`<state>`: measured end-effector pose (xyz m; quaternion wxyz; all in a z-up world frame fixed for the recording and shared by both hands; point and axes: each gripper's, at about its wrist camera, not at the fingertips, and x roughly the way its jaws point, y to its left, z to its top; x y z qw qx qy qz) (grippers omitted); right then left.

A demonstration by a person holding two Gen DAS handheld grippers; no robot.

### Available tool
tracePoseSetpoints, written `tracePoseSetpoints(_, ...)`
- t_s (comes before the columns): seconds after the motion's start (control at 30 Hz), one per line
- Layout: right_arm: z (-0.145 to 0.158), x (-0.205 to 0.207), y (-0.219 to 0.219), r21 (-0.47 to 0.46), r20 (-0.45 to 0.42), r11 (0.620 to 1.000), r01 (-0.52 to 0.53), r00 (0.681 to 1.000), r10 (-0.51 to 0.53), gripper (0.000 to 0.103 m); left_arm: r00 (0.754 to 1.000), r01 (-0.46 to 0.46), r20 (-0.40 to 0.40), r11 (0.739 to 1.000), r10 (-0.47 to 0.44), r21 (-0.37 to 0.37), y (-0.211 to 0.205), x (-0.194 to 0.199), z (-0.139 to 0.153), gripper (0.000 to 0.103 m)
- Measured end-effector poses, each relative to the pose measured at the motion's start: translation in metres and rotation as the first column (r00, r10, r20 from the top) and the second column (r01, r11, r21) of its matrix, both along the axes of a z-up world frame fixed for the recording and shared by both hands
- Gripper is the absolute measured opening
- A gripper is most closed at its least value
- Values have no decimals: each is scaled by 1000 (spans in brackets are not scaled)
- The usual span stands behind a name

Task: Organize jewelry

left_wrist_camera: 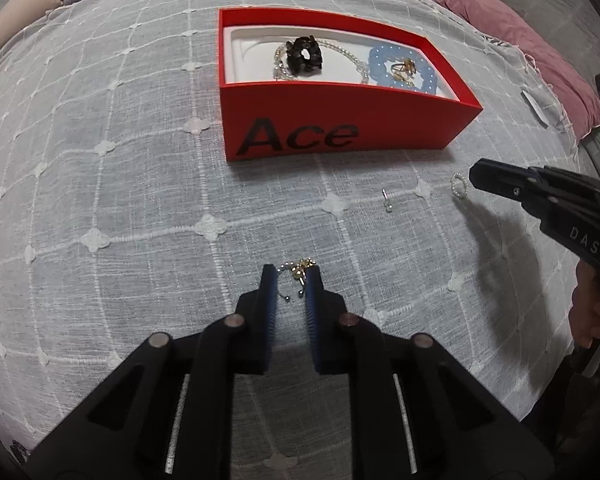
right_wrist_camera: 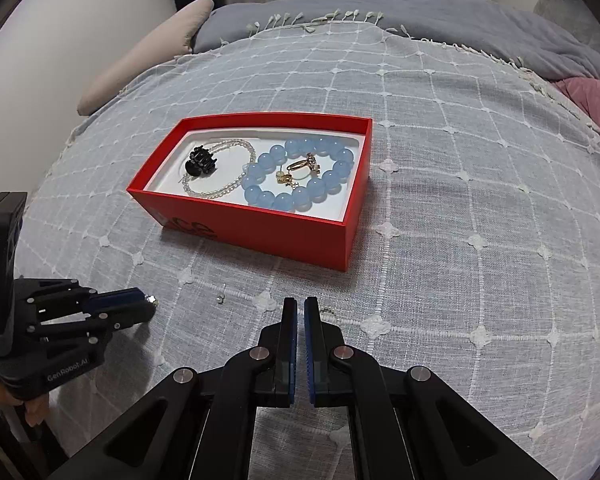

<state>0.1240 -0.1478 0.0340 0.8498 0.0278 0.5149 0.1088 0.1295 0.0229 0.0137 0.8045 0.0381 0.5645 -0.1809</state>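
Note:
A red box point(left_wrist_camera: 340, 128) marked "Ace" sits on the bed cover, also in the right wrist view point(right_wrist_camera: 260, 232). It holds a black hair claw point(left_wrist_camera: 305, 55), a clear bead bracelet point(right_wrist_camera: 220, 190), a blue bead bracelet point(right_wrist_camera: 300, 200) and gold rings point(right_wrist_camera: 300, 166). My left gripper point(left_wrist_camera: 291, 276) is open, its tips around a small gold and silver earring point(left_wrist_camera: 300, 268) on the cover. My right gripper point(right_wrist_camera: 300, 306) is nearly shut and empty, beside a small pearl ring point(left_wrist_camera: 459, 186). A small stud earring point(left_wrist_camera: 387, 202) lies between them.
The grey checked bed cover point(right_wrist_camera: 460, 200) spreads all round. A pink cushion point(left_wrist_camera: 540, 60) lies at the right, a beige pillow point(right_wrist_camera: 140, 64) at the far left, and a grey quilt point(right_wrist_camera: 460, 20) behind.

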Motion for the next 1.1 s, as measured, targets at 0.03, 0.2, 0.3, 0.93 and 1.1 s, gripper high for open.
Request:
tracePoseSetpoints(0.03, 0, 0, 0, 1, 1, 1000, 0, 1000, 0, 4, 1000, -1, -1, 1000, 1, -5, 1, 0, 1, 16)
tracePoseSetpoints(0.2, 1, 1, -2, 3, 2, 1000, 4, 1000, -4, 4, 1000, -18, -2, 998, 18, -54, 19, 0, 10, 15)
tracePoseSetpoints(0.3, 2, 0, -4, 7, 5, 1000, 7, 1000, -7, 4, 999, -32, 1, 997, 32, -73, 29, 0, 14, 15)
tracePoseSetpoints(0.93, -21, 10, -10, 5, -85, 1000, 16, 996, -16, 26, 1000, 18, -18, 1000, -18, -19, 9, -3, 4, 54)
tracePoseSetpoints(1.1, -26, 9, 3, -75, -49, 997, -12, 999, 8, 22, 998, 54, 10, 998, -54, 20, -7, -4, 1, 54)
